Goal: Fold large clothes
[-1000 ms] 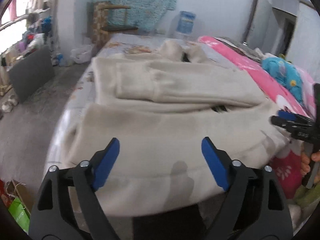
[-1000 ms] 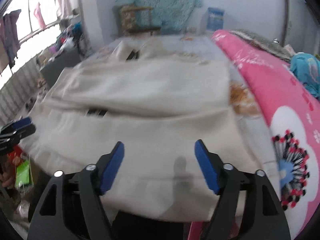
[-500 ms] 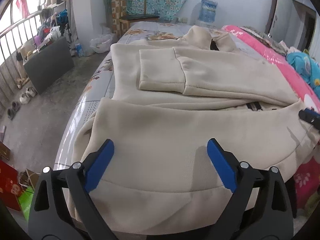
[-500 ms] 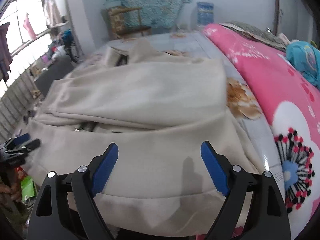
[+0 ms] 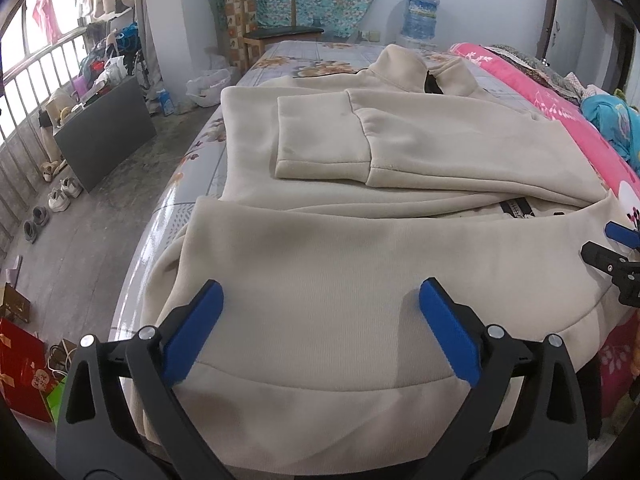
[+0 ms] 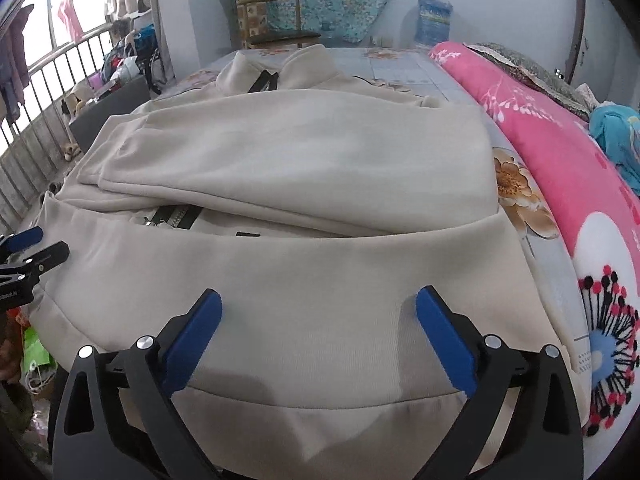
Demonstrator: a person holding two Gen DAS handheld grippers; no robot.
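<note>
Nearest the left wrist camera, the left gripper (image 5: 319, 322) is seen with its jaws spread as wide as they go; they have just been opening, and nothing is clamped between them. The blue pads (image 5: 448, 330) are held just above the folded-up lower part of the cream jacket (image 5: 360, 248); whether they brush the fabric cannot be told. In the right wrist view the right gripper (image 6: 318, 326) is seen in the same state: the jaws have just been opening and are released wide, with only the jacket's hem band lying below the gap and nothing gripped.

The jacket is laid flat on the bed (image 5: 288, 50), its bottom portion folded up towards the middle. Beyond that fold a sleeve (image 5: 320, 136) is laid across the chest, and a short stretch of dark zipper (image 6: 176, 216) is exposed in the slit between the layers; the rest of the zipper is covered. The collar (image 5: 404, 66) is raised at the far end.

Only the tip of each gripper is caught at the edge of the other's view, so little of it can be made out. A pink quilt (image 6: 560, 152) is seen along the right side of the bed. Farther off, a wooden chair (image 5: 276, 16) and a water bottle (image 5: 420, 16) are placed by the wall.
</note>
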